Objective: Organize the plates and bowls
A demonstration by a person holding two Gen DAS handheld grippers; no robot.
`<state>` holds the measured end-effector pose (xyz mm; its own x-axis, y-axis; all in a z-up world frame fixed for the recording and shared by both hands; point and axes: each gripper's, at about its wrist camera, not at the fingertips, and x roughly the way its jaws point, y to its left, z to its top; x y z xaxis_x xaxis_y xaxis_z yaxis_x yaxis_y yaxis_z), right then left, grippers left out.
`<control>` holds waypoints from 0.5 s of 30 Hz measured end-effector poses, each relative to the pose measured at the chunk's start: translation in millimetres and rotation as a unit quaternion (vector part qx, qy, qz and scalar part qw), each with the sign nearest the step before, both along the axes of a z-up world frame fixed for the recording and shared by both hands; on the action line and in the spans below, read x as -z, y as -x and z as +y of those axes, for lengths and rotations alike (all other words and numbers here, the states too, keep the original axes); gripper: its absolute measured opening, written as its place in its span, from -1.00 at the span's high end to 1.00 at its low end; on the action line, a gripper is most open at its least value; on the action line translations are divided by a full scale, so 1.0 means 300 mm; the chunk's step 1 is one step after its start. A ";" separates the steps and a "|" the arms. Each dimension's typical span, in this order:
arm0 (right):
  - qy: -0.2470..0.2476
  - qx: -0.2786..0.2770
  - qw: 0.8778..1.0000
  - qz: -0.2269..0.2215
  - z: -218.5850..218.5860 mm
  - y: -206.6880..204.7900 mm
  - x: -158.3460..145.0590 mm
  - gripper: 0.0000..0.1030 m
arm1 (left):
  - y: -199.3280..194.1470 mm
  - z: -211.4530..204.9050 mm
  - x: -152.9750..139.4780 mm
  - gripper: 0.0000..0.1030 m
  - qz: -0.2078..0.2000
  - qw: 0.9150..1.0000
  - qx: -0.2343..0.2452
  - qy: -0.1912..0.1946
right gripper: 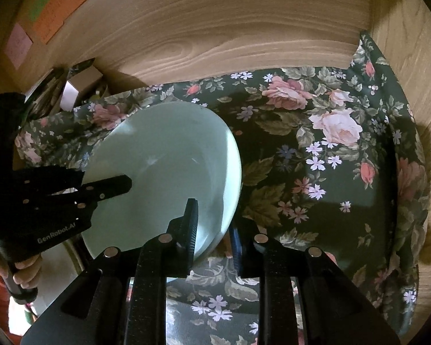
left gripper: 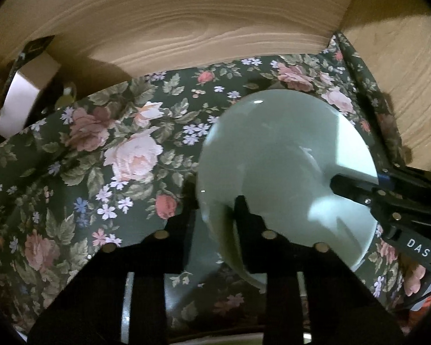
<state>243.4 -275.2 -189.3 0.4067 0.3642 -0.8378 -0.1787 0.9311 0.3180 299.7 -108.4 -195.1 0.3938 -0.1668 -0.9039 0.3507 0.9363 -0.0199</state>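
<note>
Both wrist cameras look forward and down from close range into a wooden shelf; the left from the plate's left, the right from its right, sharing the floral liner.

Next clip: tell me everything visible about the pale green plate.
The plate is round, plain pale green, glossy like glazed ceramic, with a shallow well and a broad rim; no chips show. It is held tilted above the flowered cloth inside a wooden cupboard. Both tongs grip its rim: the left tongs on one edge, the right tongs on the opposite edge, each with one finger over the face and one behind.
</note>
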 end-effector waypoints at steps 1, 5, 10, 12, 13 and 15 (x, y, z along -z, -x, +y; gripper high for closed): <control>0.002 0.001 1.000 -0.002 0.001 0.005 -0.004 0.63 | 0.006 -0.009 -0.002 0.61 -0.003 1.000 0.005 -0.004; 0.003 0.003 1.000 -0.007 0.004 0.012 -0.010 0.63 | 0.014 -0.029 0.001 0.66 -0.016 1.000 0.014 -0.018; -0.004 0.011 1.000 -0.023 0.003 0.031 -0.047 0.63 | 0.027 -0.017 -0.020 0.66 -0.023 1.000 0.013 -0.013; -0.005 0.012 0.999 -0.035 0.003 0.040 -0.076 0.63 | 0.042 -0.013 -0.042 0.66 -0.032 0.999 0.014 -0.010; -0.007 0.012 0.999 -0.039 0.004 0.045 -0.089 0.63 | 0.049 -0.011 -0.053 0.66 -0.036 0.999 0.013 -0.008; -0.010 0.011 0.999 -0.050 0.008 0.055 -0.117 0.63 | 0.065 -0.002 -0.079 0.66 -0.045 0.999 0.011 -0.004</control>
